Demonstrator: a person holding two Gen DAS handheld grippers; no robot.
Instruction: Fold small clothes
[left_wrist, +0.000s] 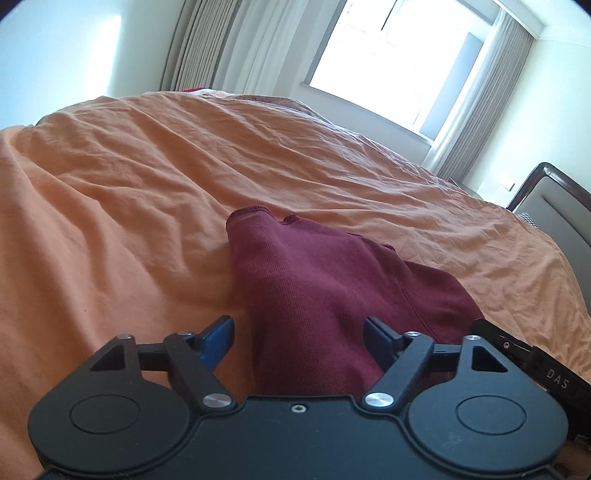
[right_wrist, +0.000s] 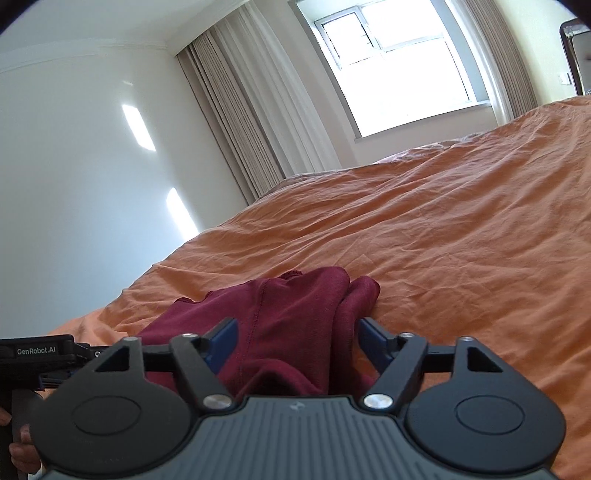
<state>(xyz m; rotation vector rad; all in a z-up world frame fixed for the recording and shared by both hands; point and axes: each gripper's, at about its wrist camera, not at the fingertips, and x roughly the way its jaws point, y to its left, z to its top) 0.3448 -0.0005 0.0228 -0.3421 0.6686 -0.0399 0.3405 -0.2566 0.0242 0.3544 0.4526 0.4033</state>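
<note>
Left gripper (left_wrist: 299, 334): jaws spread wide, released, nothing clamped. The maroon garment (left_wrist: 314, 280) lies bunched on the orange bedsheet (left_wrist: 129, 192) and runs between the two blue pads (left_wrist: 221, 338), extending away toward 12 o'clock; whether the pads touch the cloth cannot be told. A stitched seam crosses the fabric toward 2 o'clock. Part of the other gripper's black body shows at 4 o'clock in the left wrist view.

Right gripper (right_wrist: 297, 338): jaws likewise spread, released, holding nothing. The maroon garment (right_wrist: 288, 314) sits between its blue pads (right_wrist: 225, 339), crumpled in folds, a rounded lobe lying toward 1 o'clock. The orange bedsheet (right_wrist: 443, 221) is wrinkled throughout. At 9 o'clock in the right wrist view, the left gripper's black housing is visible.

Surroundings: window (right_wrist: 399, 70) at 12 to 1 o'clock, beige curtains (right_wrist: 236, 110) at 11 o'clock, headboard (left_wrist: 554, 206) at 3 o'clock in the left wrist view.
</note>
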